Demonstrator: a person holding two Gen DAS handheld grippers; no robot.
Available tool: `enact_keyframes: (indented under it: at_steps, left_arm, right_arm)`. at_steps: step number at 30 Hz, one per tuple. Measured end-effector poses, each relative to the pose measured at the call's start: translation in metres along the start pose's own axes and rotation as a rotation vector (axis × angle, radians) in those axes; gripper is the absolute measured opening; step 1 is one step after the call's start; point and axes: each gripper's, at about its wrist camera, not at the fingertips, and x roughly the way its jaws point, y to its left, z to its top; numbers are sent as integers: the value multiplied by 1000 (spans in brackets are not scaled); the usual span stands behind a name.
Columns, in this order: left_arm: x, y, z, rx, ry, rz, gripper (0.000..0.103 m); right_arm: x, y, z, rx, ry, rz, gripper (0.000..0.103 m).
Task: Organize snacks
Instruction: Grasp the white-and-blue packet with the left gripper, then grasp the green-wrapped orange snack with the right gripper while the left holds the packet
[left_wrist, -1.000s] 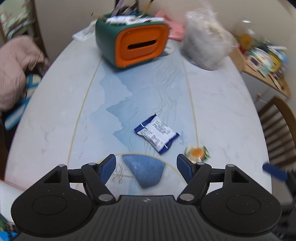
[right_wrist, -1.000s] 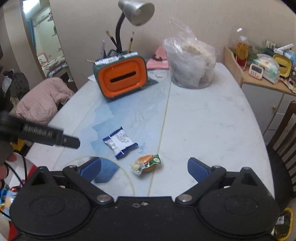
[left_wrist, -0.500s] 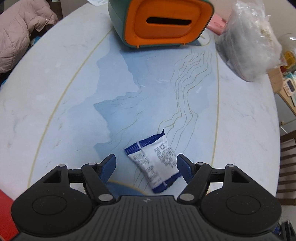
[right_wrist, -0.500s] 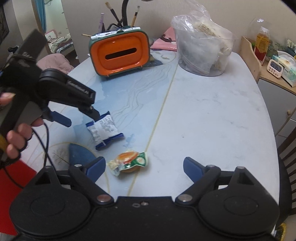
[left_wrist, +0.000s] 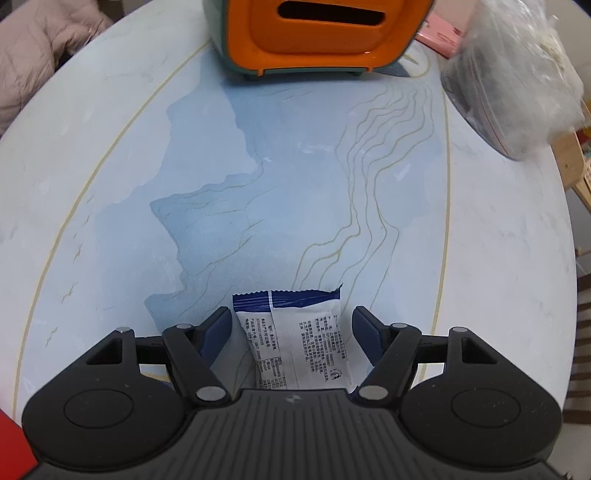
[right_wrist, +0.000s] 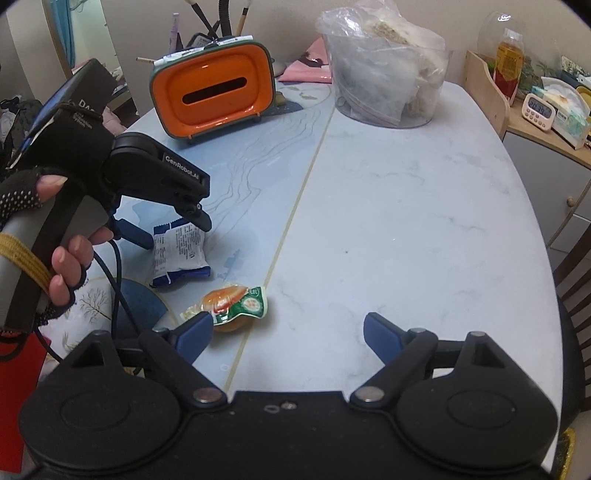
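Observation:
A white snack packet with blue ends (left_wrist: 299, 339) lies on the table between the open fingers of my left gripper (left_wrist: 291, 325); the jaws straddle it without closing. The same packet shows in the right wrist view (right_wrist: 179, 253), with the left gripper (right_wrist: 170, 229) over it. An orange and green wrapped snack (right_wrist: 234, 304) lies near the table's front, just ahead of my right gripper's left finger. My right gripper (right_wrist: 288, 330) is open and empty, low above the table.
An orange and green box with a slot (right_wrist: 214, 94) stands at the back, pens behind it. A clear plastic bag in a container (right_wrist: 384, 77) stands at the back right. A side shelf with bottles and a clock (right_wrist: 535, 107) is at right. A chair (right_wrist: 572, 266) stands at the table's right edge.
My left gripper has moved forward and down until the white packet sits between its open fingers. My right gripper has moved closer to the orange snack.

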Motion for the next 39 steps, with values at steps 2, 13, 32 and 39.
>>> enact_keyframes:
  at_steps: [2, 13, 32, 39]
  left_arm:
    - [-1, -1, -4, 27, -18, 5, 67]
    - [-9, 10, -14, 75, -57, -12, 51]
    - [-34, 41, -24, 59, -58, -6, 48]
    - [-64, 45, -32, 54, -75, -32, 48]
  right_arm:
    - [5, 3, 0, -2, 8, 4, 88]
    - [38, 17, 12, 107, 23, 44, 86]
    - [52, 42, 16, 97, 92, 53, 35]
    - [28, 42, 9, 108, 66, 81, 26]
